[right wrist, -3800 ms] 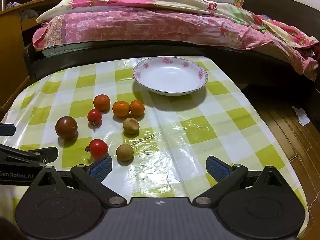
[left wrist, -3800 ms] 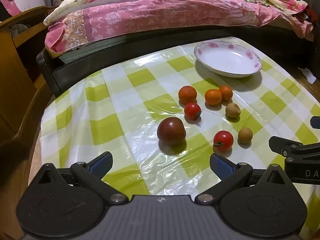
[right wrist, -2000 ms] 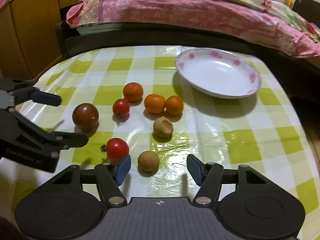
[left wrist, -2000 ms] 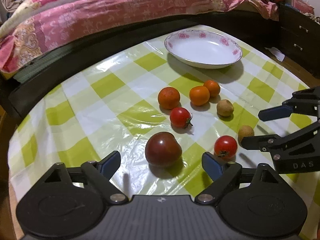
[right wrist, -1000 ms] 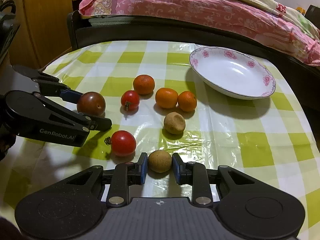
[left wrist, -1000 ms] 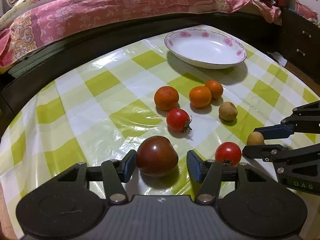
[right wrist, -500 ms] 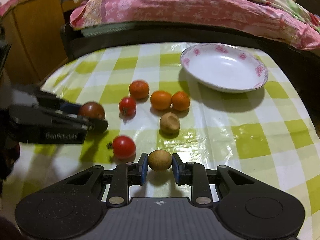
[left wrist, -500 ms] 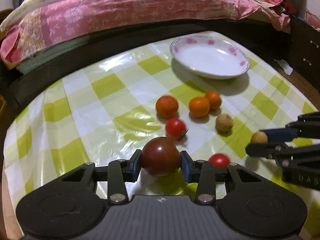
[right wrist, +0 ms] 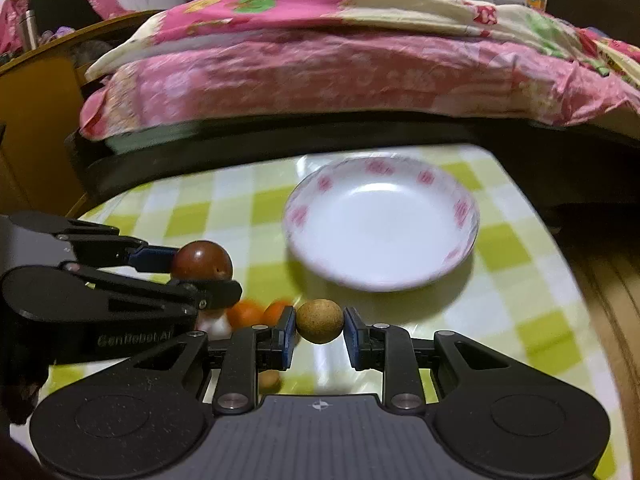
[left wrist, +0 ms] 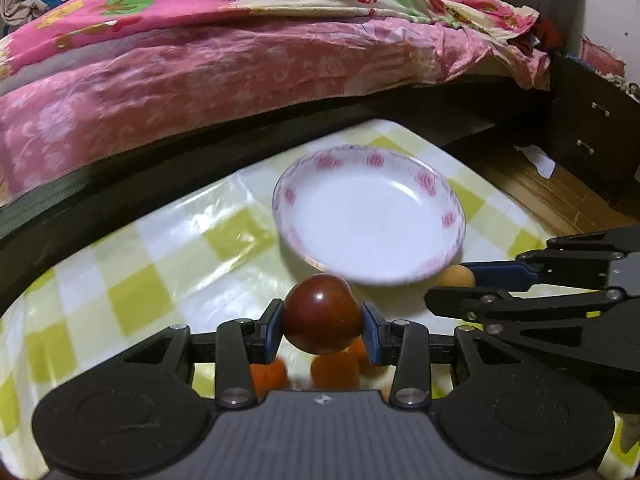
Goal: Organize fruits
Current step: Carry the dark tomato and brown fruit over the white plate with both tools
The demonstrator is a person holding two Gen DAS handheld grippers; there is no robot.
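— Where are you?

— Beside a bed [left wrist: 248, 72] under pink covers, at a table [right wrist: 516, 316] in a green-checked cloth. The white bowl [left wrist: 370, 224] lies straight ahead of both my claws and holds nothing.

— What has changed?

— A moment ago both fruits sat on the cloth. Now they ride in the air. My left claw [left wrist: 322, 326] is clamped on the dark tomato [left wrist: 322, 312]; my right claw [right wrist: 319, 330] pinches the small brown fruit [right wrist: 319, 321].

— And the others?

— The oranges [right wrist: 256, 312] remain on the cloth below, blurred. The red tomatoes I can't see.

— So what does that mean?

— Both picks are done, I judge. Next comes carrying them over the rim and letting go low, so neither rolls out.
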